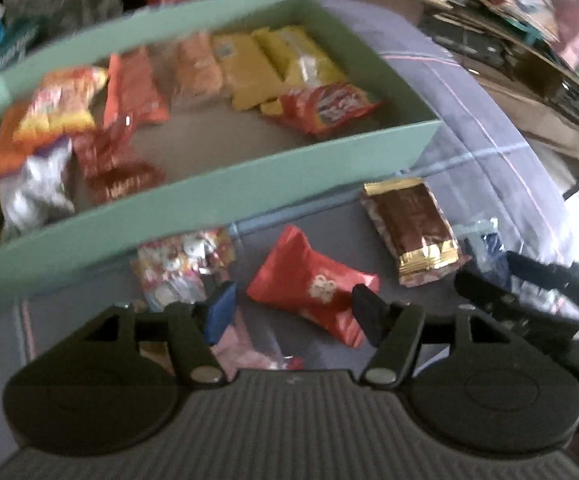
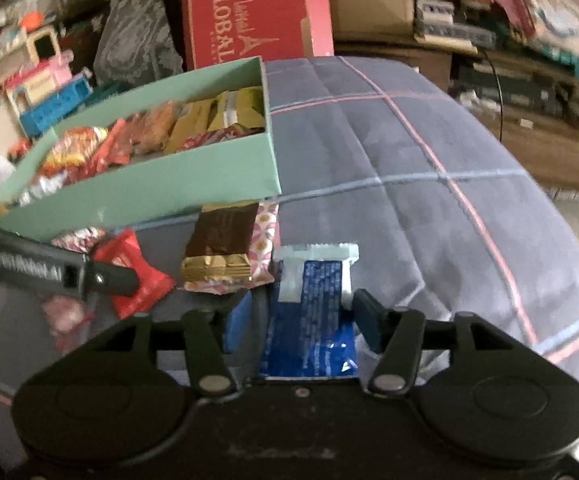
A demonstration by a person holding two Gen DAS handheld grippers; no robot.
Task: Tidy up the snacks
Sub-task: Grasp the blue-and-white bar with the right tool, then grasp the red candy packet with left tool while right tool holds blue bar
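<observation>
A green box (image 1: 225, 196) holds several snack packets, with orange and yellow ones at its far side. In front of it on the bedspread lie a red packet (image 1: 309, 280), a brown and gold packet (image 1: 413, 224) and a white patterned packet (image 1: 177, 268). My left gripper (image 1: 293, 312) is open with the red packet between its fingers. My right gripper (image 2: 301, 320) is open around a blue packet (image 2: 313, 312). The right gripper also shows in the left wrist view (image 1: 529, 292). The box (image 2: 161, 188), the brown packet (image 2: 221, 240) and the red packet (image 2: 137, 280) show in the right wrist view.
The bedspread (image 2: 409, 168) is grey-blue with pink and blue lines and falls away at the right. A red carton (image 2: 249, 12), toys (image 2: 37, 76) and cluttered shelves (image 2: 509, 40) stand behind. A pink packet (image 1: 245, 348) lies under the left gripper.
</observation>
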